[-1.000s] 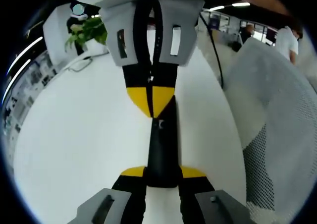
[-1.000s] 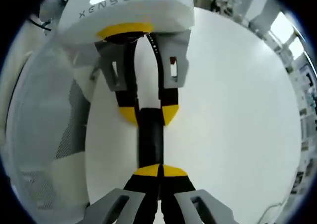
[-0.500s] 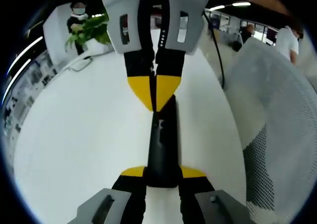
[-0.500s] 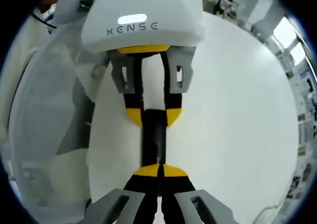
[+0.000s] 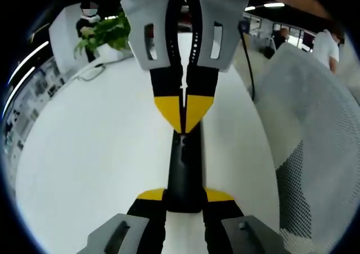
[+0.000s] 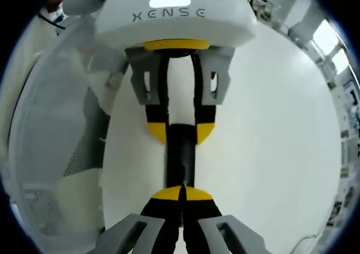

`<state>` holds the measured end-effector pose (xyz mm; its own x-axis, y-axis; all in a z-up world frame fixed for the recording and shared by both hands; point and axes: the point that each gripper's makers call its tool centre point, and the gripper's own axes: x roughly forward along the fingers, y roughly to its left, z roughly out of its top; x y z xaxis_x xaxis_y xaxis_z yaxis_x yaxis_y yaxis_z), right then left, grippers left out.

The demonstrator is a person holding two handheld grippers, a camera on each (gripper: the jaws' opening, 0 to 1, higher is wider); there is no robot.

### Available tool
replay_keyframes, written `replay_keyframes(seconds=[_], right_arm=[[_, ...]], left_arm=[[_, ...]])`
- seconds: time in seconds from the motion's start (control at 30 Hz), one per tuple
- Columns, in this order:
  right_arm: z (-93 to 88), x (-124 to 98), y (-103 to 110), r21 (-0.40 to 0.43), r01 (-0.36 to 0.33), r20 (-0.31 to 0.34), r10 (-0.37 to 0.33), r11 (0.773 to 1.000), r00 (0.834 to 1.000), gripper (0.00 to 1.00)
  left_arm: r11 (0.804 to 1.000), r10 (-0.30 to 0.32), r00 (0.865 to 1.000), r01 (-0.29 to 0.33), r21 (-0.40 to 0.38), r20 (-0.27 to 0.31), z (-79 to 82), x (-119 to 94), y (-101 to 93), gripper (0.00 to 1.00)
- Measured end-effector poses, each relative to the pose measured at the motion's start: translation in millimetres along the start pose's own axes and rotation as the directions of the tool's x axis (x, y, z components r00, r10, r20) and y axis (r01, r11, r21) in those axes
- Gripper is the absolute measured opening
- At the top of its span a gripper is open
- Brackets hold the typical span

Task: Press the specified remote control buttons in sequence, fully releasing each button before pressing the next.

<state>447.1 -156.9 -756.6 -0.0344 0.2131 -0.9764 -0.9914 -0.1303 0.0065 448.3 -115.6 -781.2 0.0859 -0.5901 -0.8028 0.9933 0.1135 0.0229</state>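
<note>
A slim black remote (image 5: 183, 167) lies lengthwise between my left gripper's (image 5: 184, 195) yellow-tipped jaws, which are shut on its near end above the white table (image 5: 95, 147). My right gripper (image 5: 184, 113) comes in from the top of the left gripper view, shut, its yellow tips pressed together on the remote's far part. In the right gripper view, my right gripper (image 6: 180, 193) is shut with its tips on the remote (image 6: 180, 158), and the left gripper (image 6: 181, 132) clamps the remote's other end from both sides.
A white mesh chair (image 5: 315, 147) stands close along one side of the table and also appears as the chair (image 6: 50, 147) in the right gripper view. A potted plant (image 5: 104, 33) and a black cable (image 5: 246, 63) lie at the far end. People (image 5: 325, 43) stand beyond.
My right gripper, still shut, has slid along the remote toward the left gripper, so less of the remote shows between them. The left gripper has kept its hold.
</note>
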Motion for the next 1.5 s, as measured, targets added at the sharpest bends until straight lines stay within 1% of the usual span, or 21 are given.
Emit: replay_keyframes(seconds=[0.2, 0.43, 0.6, 0.8, 0.9, 1.5], right_arm=[[-2.3, 8.5, 2.0, -0.002, -0.013, -0.013, 0.013, 1.000, 1.000, 0.00], [-8.1, 16.8, -1.3, -0.001, -0.022, -0.023, 0.022, 1.000, 0.999, 0.00], [-8.2, 15.9, -1.1, 0.005, -0.027, -0.019, 0.027, 1.000, 0.999, 0.00], [-8.0, 16.6, -0.6, -0.006, -0.025, -0.032, 0.024, 1.000, 0.999, 0.00], [-7.8, 16.2, -0.3, 0.008, -0.029, -0.033, 0.029, 1.000, 0.999, 0.00], [-8.9, 16.7, -1.2, -0.003, -0.010, -0.033, 0.010, 1.000, 0.999, 0.00]], left_arm=[[1.000, 0.000, 1.000, 0.000, 0.000, 0.001, 0.0, -0.1, 0.6, 0.23], [1.000, 0.000, 1.000, 0.000, -0.008, 0.007, 0.1, -0.2, 1.1, 0.23], [1.000, -0.002, 1.000, 0.002, -0.008, 0.008, 0.9, -0.2, 0.5, 0.23], [1.000, -0.001, 1.000, 0.001, -0.008, 0.010, 0.8, 0.0, 0.5, 0.23], [1.000, -0.001, 1.000, 0.001, -0.008, 0.010, 0.8, 0.1, 0.5, 0.23], [1.000, 0.004, 1.000, -0.004, -0.004, 0.008, 0.2, 0.3, -0.1, 0.23]])
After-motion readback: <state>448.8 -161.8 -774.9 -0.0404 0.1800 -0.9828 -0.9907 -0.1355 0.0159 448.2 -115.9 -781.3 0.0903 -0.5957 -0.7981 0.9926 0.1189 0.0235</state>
